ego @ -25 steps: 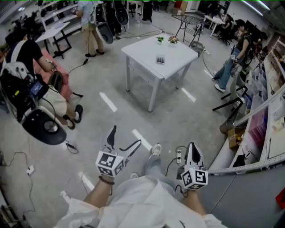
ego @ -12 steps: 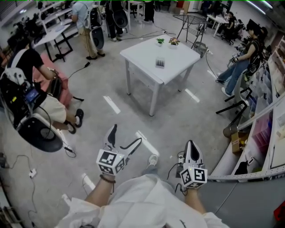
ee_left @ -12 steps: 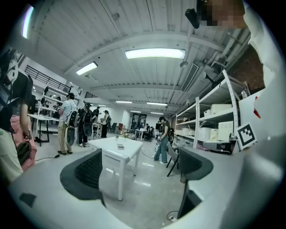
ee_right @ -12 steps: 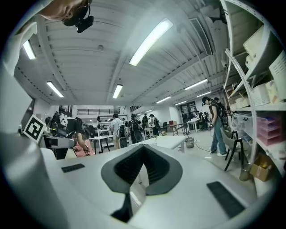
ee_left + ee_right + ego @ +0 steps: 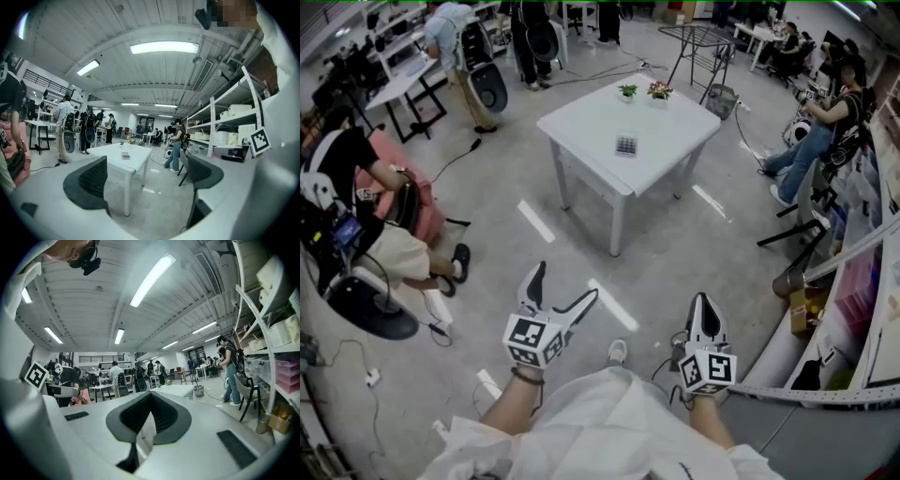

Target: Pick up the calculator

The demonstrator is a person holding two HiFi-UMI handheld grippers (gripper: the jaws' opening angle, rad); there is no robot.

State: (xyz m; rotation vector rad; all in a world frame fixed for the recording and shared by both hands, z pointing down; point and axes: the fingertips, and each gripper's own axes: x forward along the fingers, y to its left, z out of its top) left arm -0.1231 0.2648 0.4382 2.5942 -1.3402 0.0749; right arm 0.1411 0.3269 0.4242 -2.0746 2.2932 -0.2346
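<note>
From where I stand, the calculator point(image 5: 626, 145) lies flat near the middle of the white desk point(image 5: 581, 122), well apart from the person, with open floor between them. Two small plants point(image 5: 643, 90) sit at the desk's far edge, clear of it.

The left gripper point(image 5: 565, 284) is held low in front of the body with its jaws spread wide and nothing between them. The right gripper point(image 5: 702, 305) has its jaws pressed together, also empty.

So the job right now looks like closing the gap. I'd walk to the desk's near corner, keep the calculator in the left gripper's line of sight, and mind the cable point(image 5: 666, 349) by the feet. The left one seems the natural choice, since it is already spread. A flat thing like that likely needs the jaws brought low, straddling its narrower side, tips almost on the desk before squeezing, or it may just skate away.
</note>
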